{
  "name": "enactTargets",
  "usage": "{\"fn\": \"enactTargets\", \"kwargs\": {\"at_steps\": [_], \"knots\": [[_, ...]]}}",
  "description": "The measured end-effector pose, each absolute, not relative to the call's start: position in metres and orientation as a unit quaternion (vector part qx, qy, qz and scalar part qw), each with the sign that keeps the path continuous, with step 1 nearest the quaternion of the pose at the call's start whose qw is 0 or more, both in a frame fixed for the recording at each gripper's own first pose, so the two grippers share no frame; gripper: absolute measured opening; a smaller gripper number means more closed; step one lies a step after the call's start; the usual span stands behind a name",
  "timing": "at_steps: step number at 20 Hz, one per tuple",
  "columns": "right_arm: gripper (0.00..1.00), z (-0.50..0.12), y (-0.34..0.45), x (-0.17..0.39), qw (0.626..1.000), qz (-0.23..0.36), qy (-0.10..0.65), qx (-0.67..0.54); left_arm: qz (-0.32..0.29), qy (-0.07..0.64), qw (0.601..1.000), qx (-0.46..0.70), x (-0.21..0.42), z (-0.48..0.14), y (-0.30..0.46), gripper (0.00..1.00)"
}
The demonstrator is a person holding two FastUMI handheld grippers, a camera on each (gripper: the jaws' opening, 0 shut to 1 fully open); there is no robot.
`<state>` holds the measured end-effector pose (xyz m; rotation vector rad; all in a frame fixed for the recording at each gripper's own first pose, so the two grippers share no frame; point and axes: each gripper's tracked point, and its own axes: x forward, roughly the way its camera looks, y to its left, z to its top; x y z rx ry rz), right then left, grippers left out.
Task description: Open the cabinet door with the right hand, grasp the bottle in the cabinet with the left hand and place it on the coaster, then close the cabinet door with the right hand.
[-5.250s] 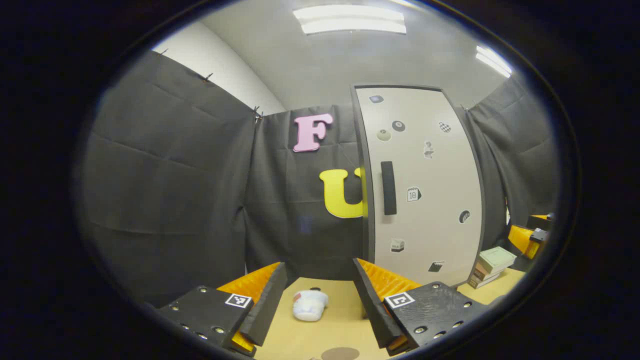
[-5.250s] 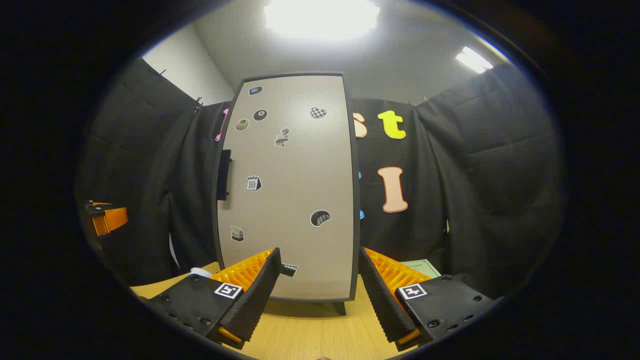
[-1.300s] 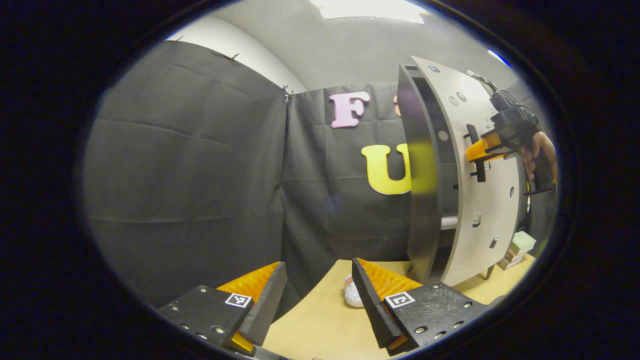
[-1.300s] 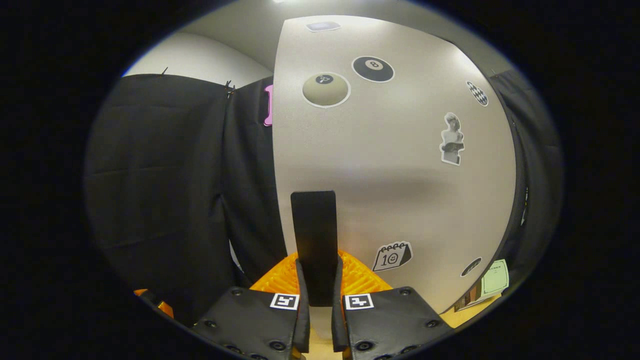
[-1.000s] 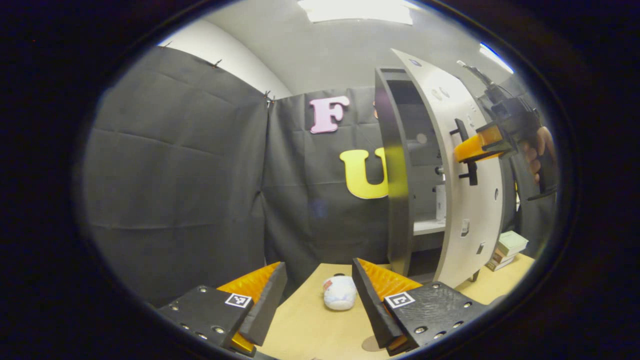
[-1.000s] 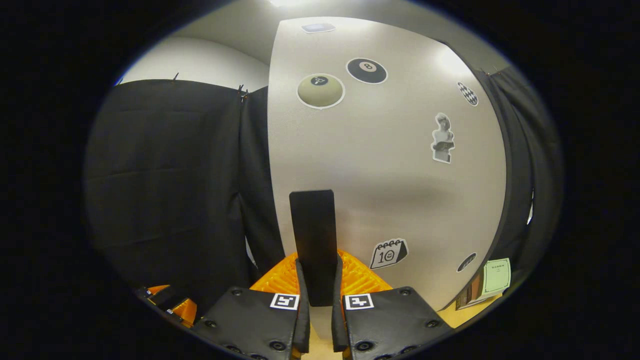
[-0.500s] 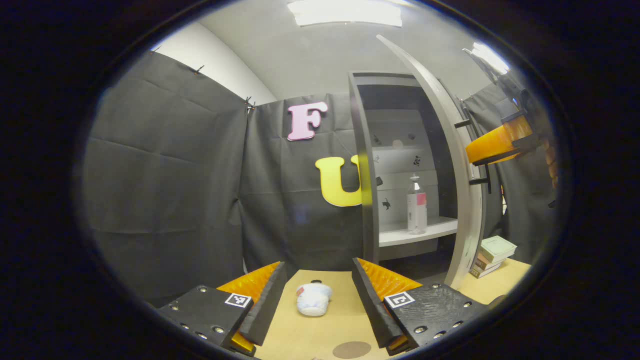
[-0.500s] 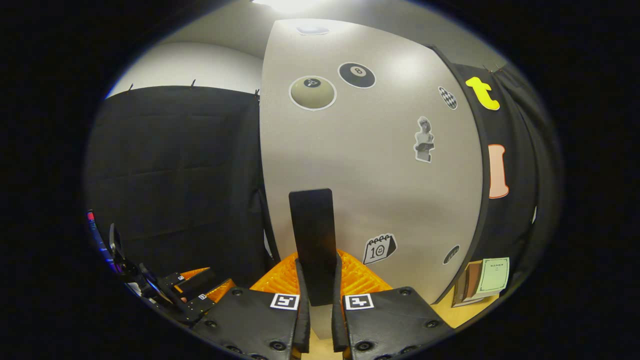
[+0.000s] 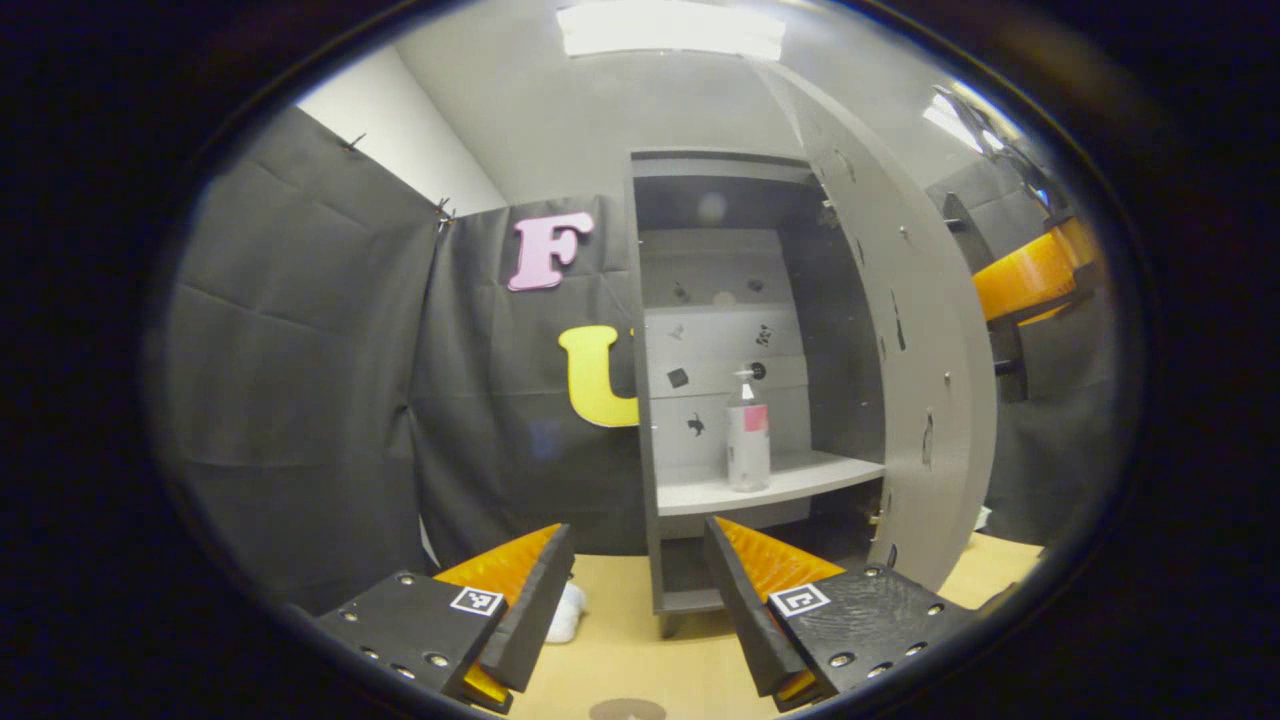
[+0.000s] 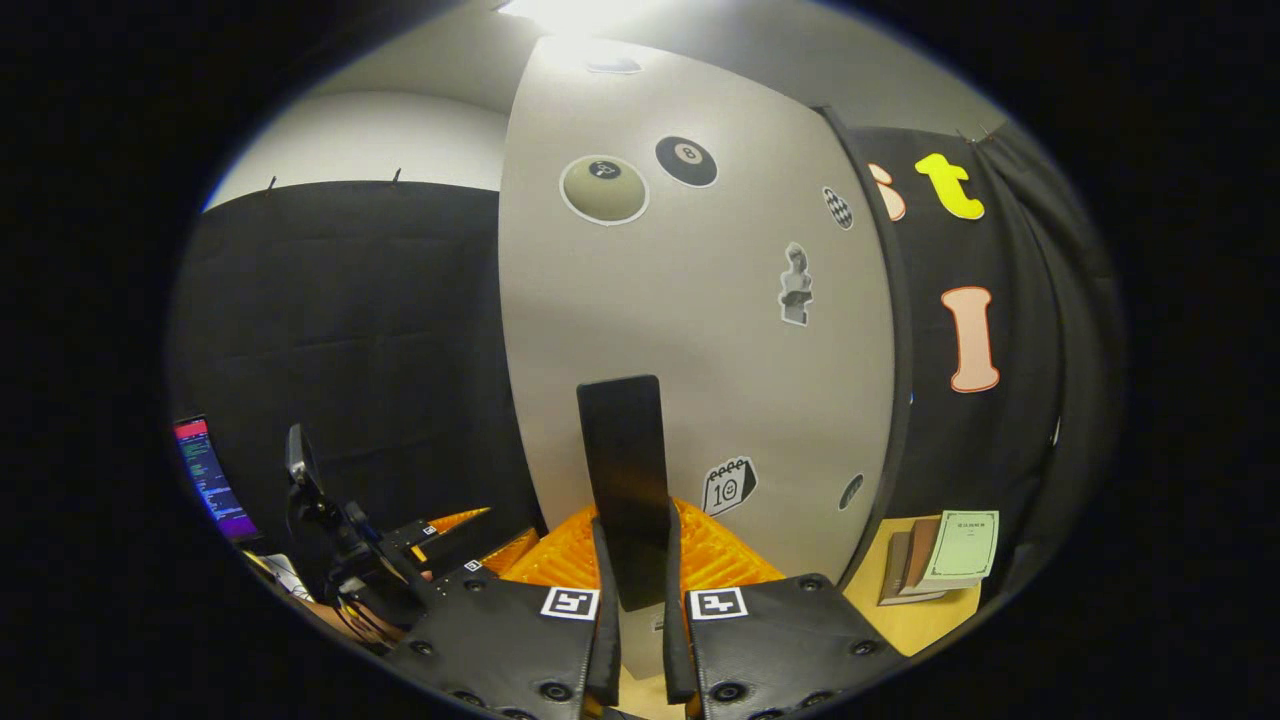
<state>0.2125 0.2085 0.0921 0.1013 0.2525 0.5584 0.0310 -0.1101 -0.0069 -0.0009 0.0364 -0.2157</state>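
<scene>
Here, the right gripper is clamped on the black handle of the cabinet door, which stands swung wide open; in the left gripper view, the bottle stands upright on the cabinet shelf, inside the grey cabinet; the left gripper, fingers apart and holding nothing, hangs over the wooden table, well short of the shelf; a stack of books lies beyond the door.

left gripper fingers spread, right gripper fingers clamped
</scene>
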Motion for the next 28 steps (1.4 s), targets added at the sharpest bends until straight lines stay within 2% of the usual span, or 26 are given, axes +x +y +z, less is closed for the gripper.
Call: {"fn": "enactTargets", "kwargs": {"at_steps": [2, 3, 4, 5, 6, 9, 11, 19, 23, 25, 28], "knots": [[0.19, 0.092, 0.203, 0.211, 0.954, 0.27, 0.121, 0.045, -0.12, 0.017, 0.993, 0.0, 0.031, -0.005, -0.127, 0.79], [0.16, 0.092, 0.201, 0.21, 0.955, 0.268, 0.12, 0.043, -0.125, 0.016, 0.992, 0.0, 0.031, -0.004, -0.134, 0.79], [0.19, 0.092, 0.198, 0.21, 0.956, 0.265, 0.119, 0.041, -0.129, 0.016, 0.991, 0.0, 0.029, -0.004, -0.141, 0.79], [0.16, 0.092, 0.196, 0.21, 0.957, 0.263, 0.118, 0.038, -0.133, 0.017, 0.991, -0.001, 0.028, -0.004, -0.148, 0.79], [0.19, 0.093, 0.194, 0.209, 0.957, 0.261, 0.118, 0.038, -0.137, 0.018, 0.99, -0.003, 0.027, -0.005, -0.154, 0.79], [0.16, 0.092, 0.188, 0.209, 0.96, 0.251, 0.117, 0.039, -0.145, 0.02, 0.989, -0.008, 0.022, -0.005, -0.171, 0.79], [0.19, 0.092, 0.182, 0.209, 0.963, 0.241, 0.117, 0.038, -0.149, 0.023, 0.989, -0.008, 0.018, -0.005, -0.18, 0.79], [0.18, 0.092, 0.157, 0.217, 0.979, 0.168, 0.107, 0.051, -0.164, 0.027, 0.986, -0.002, 0.012, -0.006, -0.214, 0.79], [0.16, 0.089, 0.139, 0.222, 0.987, 0.113, 0.106, 0.052, -0.168, 0.025, 0.986, 0.003, 0.008, -0.004, -0.225, 0.79], [0.1, 0.089, 0.147, 0.221, 0.983, 0.127, 0.104, 0.078, -0.168, 0.025, 0.986, 0.006, 0.006, -0.003, -0.229, 0.79], [0.12, 0.094, 0.158, 0.222, 0.981, 0.142, 0.098, 0.091, -0.165, 0.03, 0.986, 0.008, 0.004, -0.007, -0.237, 0.79]]}}
